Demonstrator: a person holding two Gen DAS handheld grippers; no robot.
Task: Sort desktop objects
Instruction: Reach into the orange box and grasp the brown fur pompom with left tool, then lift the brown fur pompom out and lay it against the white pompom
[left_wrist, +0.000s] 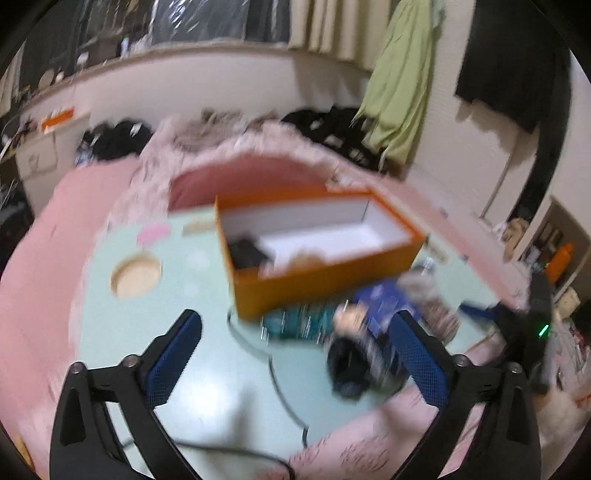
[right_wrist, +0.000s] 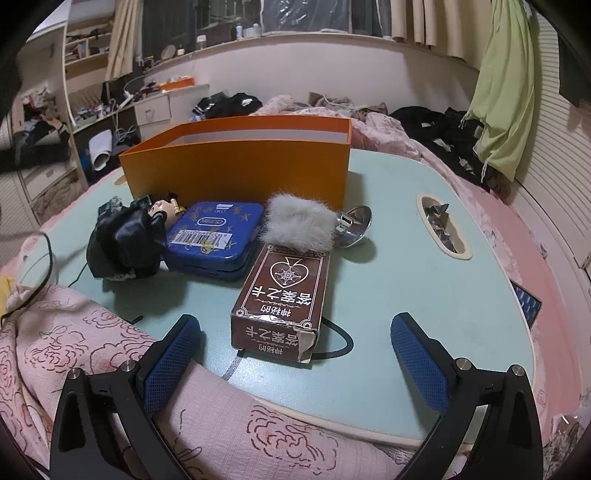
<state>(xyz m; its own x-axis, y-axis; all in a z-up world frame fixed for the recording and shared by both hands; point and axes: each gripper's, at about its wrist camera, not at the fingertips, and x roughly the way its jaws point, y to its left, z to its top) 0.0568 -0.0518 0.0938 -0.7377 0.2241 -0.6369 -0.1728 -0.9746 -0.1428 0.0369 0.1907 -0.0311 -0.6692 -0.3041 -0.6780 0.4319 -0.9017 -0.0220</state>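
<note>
Motion blur smears the left wrist view: the dark item (left_wrist: 246, 251) inside the orange box (left_wrist: 325, 280) is unreadable. In the right wrist view, that box's wall hides its contents.

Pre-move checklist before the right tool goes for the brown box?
1. Right tool open, nothing between its fingers: ok.
2. Brown box lies straight ahead, near end free: ok.
3. Far end of the box touches the fur piece: not ok, may drag.
4. Cable runs under the box: not ok.
5. Orange bin has free space: ok.
6. Left tool open and empty: ok, though the view is blurred.
</note>
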